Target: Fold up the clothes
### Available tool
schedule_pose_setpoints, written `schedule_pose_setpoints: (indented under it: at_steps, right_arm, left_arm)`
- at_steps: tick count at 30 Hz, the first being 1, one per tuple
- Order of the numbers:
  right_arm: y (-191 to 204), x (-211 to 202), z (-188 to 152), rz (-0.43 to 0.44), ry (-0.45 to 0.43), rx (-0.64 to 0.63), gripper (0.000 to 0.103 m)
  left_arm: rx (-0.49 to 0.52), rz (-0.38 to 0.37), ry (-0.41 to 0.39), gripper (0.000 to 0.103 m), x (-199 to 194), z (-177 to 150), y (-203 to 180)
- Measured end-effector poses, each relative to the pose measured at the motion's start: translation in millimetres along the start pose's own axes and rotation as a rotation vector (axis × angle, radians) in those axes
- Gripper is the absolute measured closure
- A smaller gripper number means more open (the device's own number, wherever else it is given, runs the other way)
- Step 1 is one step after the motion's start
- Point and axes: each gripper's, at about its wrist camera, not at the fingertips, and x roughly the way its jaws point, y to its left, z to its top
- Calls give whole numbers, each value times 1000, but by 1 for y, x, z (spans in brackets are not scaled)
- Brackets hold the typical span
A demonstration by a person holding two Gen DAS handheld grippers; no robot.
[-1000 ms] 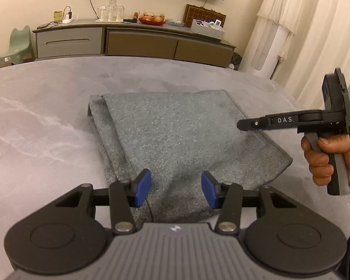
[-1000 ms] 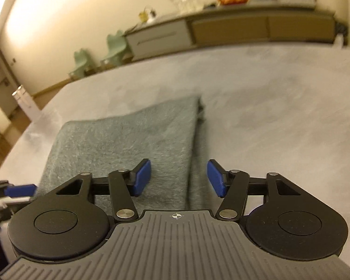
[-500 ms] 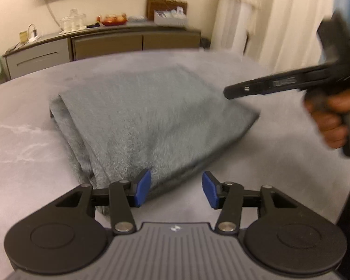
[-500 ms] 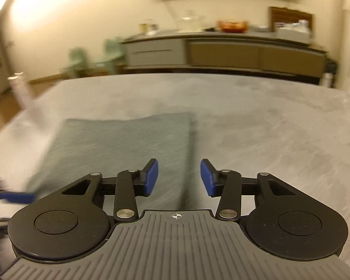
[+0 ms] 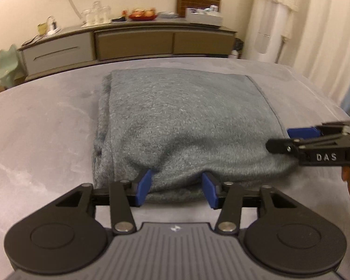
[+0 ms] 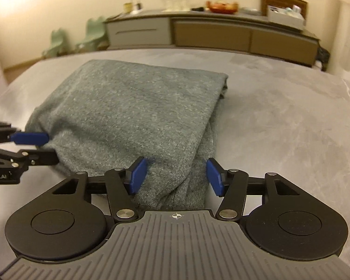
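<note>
While both tongs open, folded cloth (image 5: 186, 121) between.

A folded grey garment (image 6: 133, 116) is laid on the grey table (image 6: 280, 121). Its near edge is straddled by the right gripper (image 6: 175, 177), whose jaws are opening. The left gripper (image 6: 30, 147) is seen at the garment's left edge

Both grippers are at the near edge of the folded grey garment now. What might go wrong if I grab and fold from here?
1. The left gripper and right gripper are opening around the bunched near edge of the grey garment; closing here may catch only some layers.
2. The stacked edges at the side could splay when lifted.
</note>
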Motion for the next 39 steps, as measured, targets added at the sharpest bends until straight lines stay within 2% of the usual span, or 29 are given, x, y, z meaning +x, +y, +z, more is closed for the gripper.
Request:
schedule_pose_setpoints:
  at_steps: [1, 3, 5, 6, 8, 13, 17, 26, 29, 34, 39]
  right_arm:
    - [-2, 3, 3, 2, 7, 16, 43]
    - [-3, -7, 8, -10, 3, 31, 41]
    - [-1, -25, 7, -23, -23, 30, 32]
    - [0, -34, 6, -26, -36, 26, 28]
    - [3, -53, -4, -45, -43, 39, 21]
    - [10, -75, -26, -90, -50, 25, 17]
    - [13, -86, -40, -143, -45, -3, 17]
    - [27, -96, -59, -163, -46, -27, 15]
    - [27, -96, -62, -171, -45, -28, 15]
    - [22, -95, -63, -180, -41, -11, 15]
    - [22, -94, -64, -183, -39, -9, 15]
  left_arm:
    - [-28, 19, 11, 47, -3, 0, -3]
    - [-94, 34, 39, 25, -11, -3, -7]
    - [-138, 46, 57, 17, -17, -7, -11]
    - [-143, 59, 58, 8, -21, -10, -15]
    - [-145, 79, 61, 0, -27, -16, -23]
    - [-138, 90, 112, 0, -35, -33, -40]
    - [-122, 108, 106, 0, -44, -42, -50]
    - [-160, 88, 115, 0, -49, -50, -59]
    - [-161, 82, 102, 0, -51, -50, -62]
    - [-182, 28, 33, 0, -64, -51, -67]
    - [-127, 56, 27, 0, -67, -50, -79]
